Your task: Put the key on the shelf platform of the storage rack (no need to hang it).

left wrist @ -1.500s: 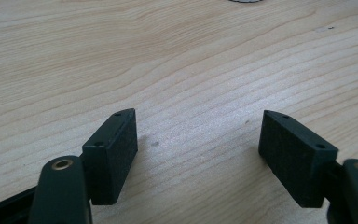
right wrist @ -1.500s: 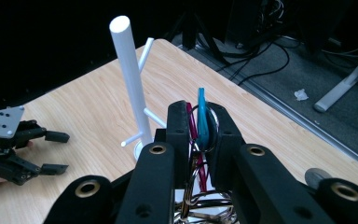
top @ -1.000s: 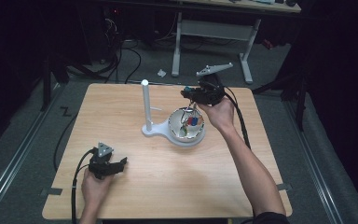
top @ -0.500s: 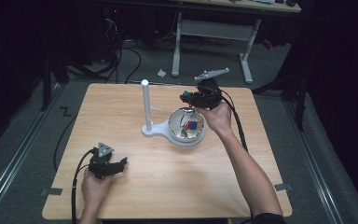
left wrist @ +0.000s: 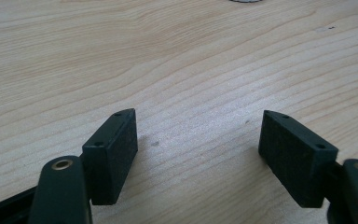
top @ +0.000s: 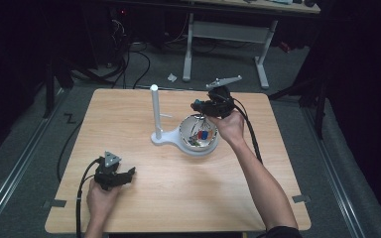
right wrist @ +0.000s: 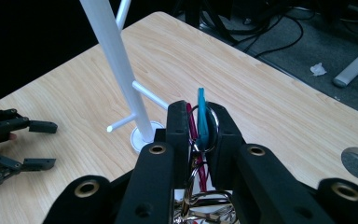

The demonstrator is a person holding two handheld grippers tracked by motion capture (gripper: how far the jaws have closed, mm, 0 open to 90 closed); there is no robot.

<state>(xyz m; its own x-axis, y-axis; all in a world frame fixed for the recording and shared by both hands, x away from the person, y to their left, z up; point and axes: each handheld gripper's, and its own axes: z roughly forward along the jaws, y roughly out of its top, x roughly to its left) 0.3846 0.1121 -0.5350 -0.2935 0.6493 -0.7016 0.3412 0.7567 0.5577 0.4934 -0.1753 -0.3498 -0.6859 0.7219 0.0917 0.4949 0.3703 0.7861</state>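
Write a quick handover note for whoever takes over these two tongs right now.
Right tongs: shut on a bunch of metal key rings with blue and red tags, lifted above the white bowl.
Left tongs: open, empty, low over the wooden table.
White peg stand: upright beside the bowl, pegs bare.
Done: bunch gripped.
Left: probably hang it on a peg.

right claw (right wrist: 198,128) pinched on a key bunch (right wrist: 199,122), white pegged stand (right wrist: 117,60) just behind on wooden table (right wrist: 270,98)
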